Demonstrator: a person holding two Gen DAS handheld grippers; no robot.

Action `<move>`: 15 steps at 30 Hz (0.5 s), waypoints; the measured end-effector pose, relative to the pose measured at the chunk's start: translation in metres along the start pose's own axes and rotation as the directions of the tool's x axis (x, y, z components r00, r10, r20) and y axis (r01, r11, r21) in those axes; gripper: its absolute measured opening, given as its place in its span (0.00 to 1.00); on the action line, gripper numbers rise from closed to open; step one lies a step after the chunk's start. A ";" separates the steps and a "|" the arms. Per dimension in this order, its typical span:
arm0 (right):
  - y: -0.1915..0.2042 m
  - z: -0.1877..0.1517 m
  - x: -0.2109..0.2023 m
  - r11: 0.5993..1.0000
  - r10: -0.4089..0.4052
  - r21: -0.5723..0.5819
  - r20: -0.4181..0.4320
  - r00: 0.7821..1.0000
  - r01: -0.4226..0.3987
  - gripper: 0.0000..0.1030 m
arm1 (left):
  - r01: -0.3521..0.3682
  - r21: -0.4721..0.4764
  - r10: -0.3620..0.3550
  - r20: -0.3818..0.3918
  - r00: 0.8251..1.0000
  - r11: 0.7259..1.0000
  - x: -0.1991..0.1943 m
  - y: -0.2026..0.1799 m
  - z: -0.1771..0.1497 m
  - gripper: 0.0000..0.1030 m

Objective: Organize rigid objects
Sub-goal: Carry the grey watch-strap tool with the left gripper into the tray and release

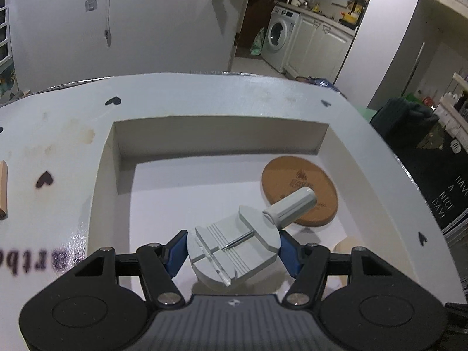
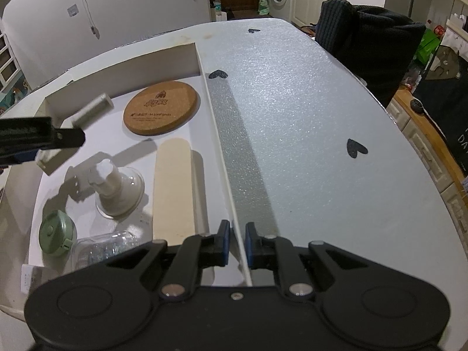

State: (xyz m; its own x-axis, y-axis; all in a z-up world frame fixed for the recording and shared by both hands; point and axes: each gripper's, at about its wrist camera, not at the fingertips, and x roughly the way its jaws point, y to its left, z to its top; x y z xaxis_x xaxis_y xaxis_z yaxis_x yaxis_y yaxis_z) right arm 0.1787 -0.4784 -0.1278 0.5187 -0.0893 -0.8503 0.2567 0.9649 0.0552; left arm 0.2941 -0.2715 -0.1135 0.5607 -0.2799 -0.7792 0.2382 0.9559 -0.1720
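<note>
My left gripper [image 1: 233,248] is shut on a grey watch-link tool [image 1: 251,237] with a thick handle [image 1: 289,207], and holds it over the inside of a white shallow box [image 1: 219,137]. The right wrist view shows that gripper [image 2: 29,140] at the left, with the tool's handle [image 2: 90,108] sticking out. My right gripper [image 2: 235,242] is shut on the box's thin right wall [image 2: 216,134], one blue pad on each side. Inside the box lies a round cork coaster [image 2: 162,108], also in the left wrist view [image 1: 298,187].
The box also holds a flat pale wooden stick [image 2: 172,190], a suction-cup hook [image 2: 117,187], a green round case [image 2: 55,231] and a clear plastic piece [image 2: 102,248]. It sits on a white table [image 2: 292,117] with black heart marks. A dark chair back [image 2: 365,38] stands beyond the table's right edge.
</note>
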 end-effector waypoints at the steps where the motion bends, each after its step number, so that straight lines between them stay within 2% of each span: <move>1: 0.000 0.000 0.000 1.000 0.002 0.001 0.001 1.000 -0.002 0.11 | -0.011 -0.001 0.011 -0.001 1.000 1.000 0.002 0.000 -0.001 0.64; 2: 0.000 0.000 0.000 1.000 0.003 0.001 0.001 1.000 -0.003 0.11 | -0.021 0.000 0.021 -0.003 1.000 1.000 0.003 0.000 -0.002 0.66; 3: -0.001 0.000 0.000 1.000 0.004 0.002 0.001 1.000 -0.004 0.11 | -0.029 0.001 0.029 -0.012 1.000 1.000 0.005 0.000 -0.002 0.77; 6: -0.001 0.000 0.000 1.000 0.005 -0.001 0.001 1.000 -0.005 0.11 | -0.038 -0.004 0.038 -0.016 0.999 0.999 0.003 0.001 -0.004 0.94; 11: 0.000 0.001 0.000 1.000 0.005 -0.008 -0.002 1.000 -0.005 0.11 | -0.012 -0.017 0.011 -0.038 0.999 1.000 -0.002 0.002 -0.005 1.00; 15: 0.000 0.000 0.000 1.000 0.006 -0.010 -0.002 1.000 -0.006 0.11 | 0.002 -0.013 -0.003 -0.051 0.999 1.000 -0.008 0.001 -0.010 1.00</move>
State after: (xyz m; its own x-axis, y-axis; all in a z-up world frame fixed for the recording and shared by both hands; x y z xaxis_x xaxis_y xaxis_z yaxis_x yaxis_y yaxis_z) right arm 0.1791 -0.4784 -0.1276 0.5186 -0.0835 -0.8509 0.2452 0.9679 0.0545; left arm 0.2819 -0.2678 -0.1138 0.5186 -0.2778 -0.8087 0.2294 0.9563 -0.1814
